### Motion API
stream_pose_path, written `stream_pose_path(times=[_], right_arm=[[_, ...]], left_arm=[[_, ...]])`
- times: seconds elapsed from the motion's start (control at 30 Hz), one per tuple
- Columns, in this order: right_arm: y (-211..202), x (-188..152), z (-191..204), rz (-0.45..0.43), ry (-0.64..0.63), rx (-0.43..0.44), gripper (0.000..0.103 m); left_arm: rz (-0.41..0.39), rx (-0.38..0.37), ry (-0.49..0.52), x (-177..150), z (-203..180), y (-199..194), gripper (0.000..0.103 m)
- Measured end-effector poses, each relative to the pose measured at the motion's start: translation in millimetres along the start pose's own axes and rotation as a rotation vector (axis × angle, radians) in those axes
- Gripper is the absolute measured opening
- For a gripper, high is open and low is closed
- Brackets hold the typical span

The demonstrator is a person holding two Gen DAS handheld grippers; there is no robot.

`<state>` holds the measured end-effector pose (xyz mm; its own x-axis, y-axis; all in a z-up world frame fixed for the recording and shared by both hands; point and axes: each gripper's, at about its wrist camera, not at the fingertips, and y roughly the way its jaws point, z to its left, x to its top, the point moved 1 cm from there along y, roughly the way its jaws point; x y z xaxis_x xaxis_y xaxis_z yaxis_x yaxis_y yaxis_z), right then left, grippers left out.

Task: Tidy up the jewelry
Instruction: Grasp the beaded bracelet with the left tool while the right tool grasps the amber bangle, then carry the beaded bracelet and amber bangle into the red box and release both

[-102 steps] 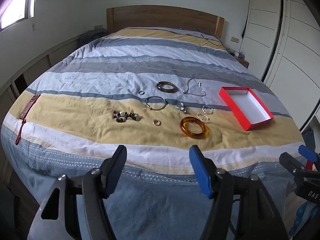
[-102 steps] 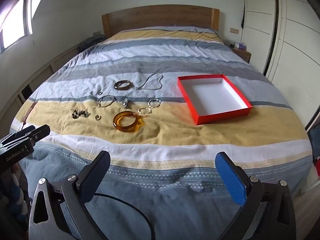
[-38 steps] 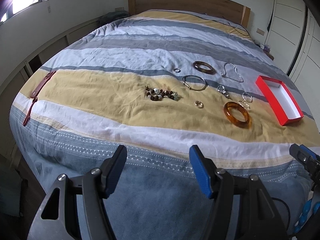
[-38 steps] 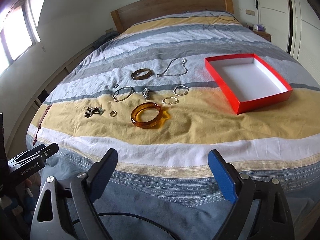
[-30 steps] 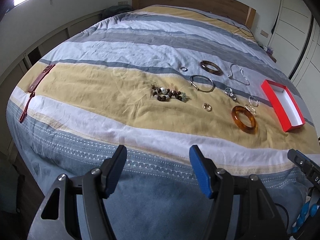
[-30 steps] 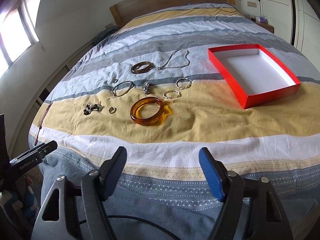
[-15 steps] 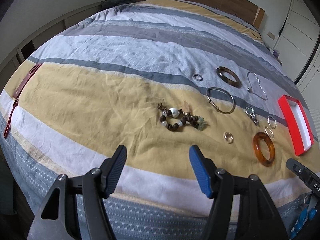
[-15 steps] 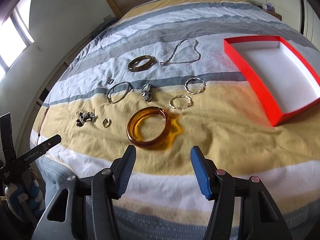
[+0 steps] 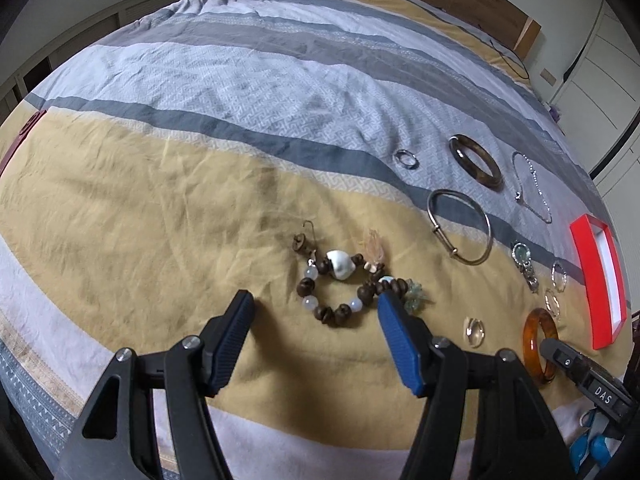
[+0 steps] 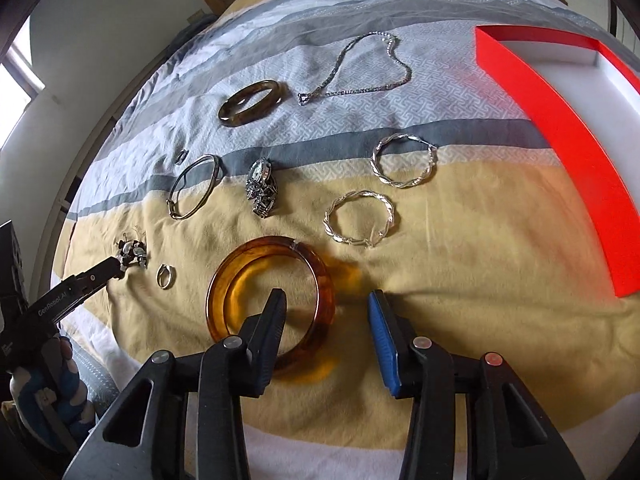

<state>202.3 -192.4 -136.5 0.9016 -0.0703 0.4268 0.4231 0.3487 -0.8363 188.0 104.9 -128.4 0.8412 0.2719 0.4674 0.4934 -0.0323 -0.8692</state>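
Two twisted silver hoops (image 10: 403, 160) beside glossy translucent amber bangle (image 10: 270, 304).

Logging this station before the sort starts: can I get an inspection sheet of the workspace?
Surface: striped duvet, wrinkled.
Job's things: beaded bracelet, amber bangle, brown bangle, thin bangle, two twisted hoops, watch, chain, two rings; red box empty as far as seen.
Clutter: red strap at the bed's edge.
Grippers: left tool open before the beads; right tool open over the amber bangle's rim.
Cables: one by the headboard.
Surroundings: headboard, wardrobe.
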Motion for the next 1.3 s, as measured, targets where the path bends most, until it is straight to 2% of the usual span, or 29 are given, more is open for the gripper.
stream_pose_path(times=[0.3, 0.5, 0.8, 0.87, 1.03, 1.13, 1.2, 1.3], right_arm=[[15, 1, 4, 0.009, -0.045, -0.021, 0.043], [19, 3, 7, 0.007, -0.068, -0.03, 0.044], [22, 3, 8, -0.005, -0.083, -0.031, 0.044], [23, 3, 10, -0.007, -0.095, -0.039, 0.044], [24, 3, 10, -0.018, -0.106, -0.042, 0.042], [23, 3, 5, -0.027, -0.096, -0.037, 0.027], [21, 4, -2, -0.025, -0.08, -0.022, 0.014], [17, 2, -8, -0.021, -0.076, 0.01, 0.012]], left_arm=[[0.03, 0.006, -0.006, 3, 1, 22, 0.062], [0.023, -0.061, -0.063, 11, 9, 20, 0.062], [0.024, 0.02, 0.004, 24, -12, 35, 0.061], [0.022, 0.032, 0.035, 25, -22, 37, 0.056], [0.021, 0.026, 0.096, 26, -45, 42, 0.017], [0.015, 0.022, 0.104, 25, -50, 41, 0.016], [0.018, 0.002, 0.087, 24, -47, 38, 0.016], [0.018, -0.008, 0.076, 21, -43, 29, 0.016]])
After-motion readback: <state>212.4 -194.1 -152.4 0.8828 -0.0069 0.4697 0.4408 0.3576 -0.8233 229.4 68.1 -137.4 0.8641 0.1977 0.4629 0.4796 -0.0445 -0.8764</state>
